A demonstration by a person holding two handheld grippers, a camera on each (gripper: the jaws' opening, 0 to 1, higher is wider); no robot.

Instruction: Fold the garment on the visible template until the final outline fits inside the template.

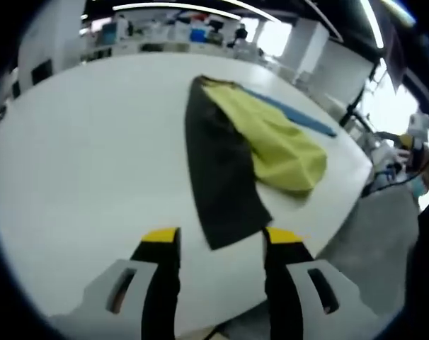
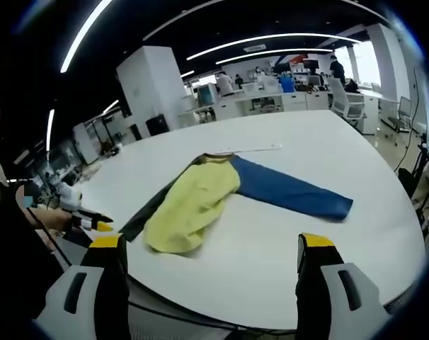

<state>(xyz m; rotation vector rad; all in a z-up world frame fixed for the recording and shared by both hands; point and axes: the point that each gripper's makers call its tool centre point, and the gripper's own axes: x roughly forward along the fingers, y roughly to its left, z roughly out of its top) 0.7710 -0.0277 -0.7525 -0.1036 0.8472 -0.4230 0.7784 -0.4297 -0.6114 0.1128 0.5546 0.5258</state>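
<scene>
On white counter: limp black, yellow and blue cloth garment; soft, light. Left claw and right claw both apart, empty. Best grasped at hem corners.

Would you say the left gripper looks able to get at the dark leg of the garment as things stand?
Probably yes: the left gripper is open, and the dark leg's end lies on the white table just ahead of its jaws, with nothing between.

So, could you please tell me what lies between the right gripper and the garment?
Only bare white table; the right gripper is open, short of the garment, in the right gripper view.
</scene>
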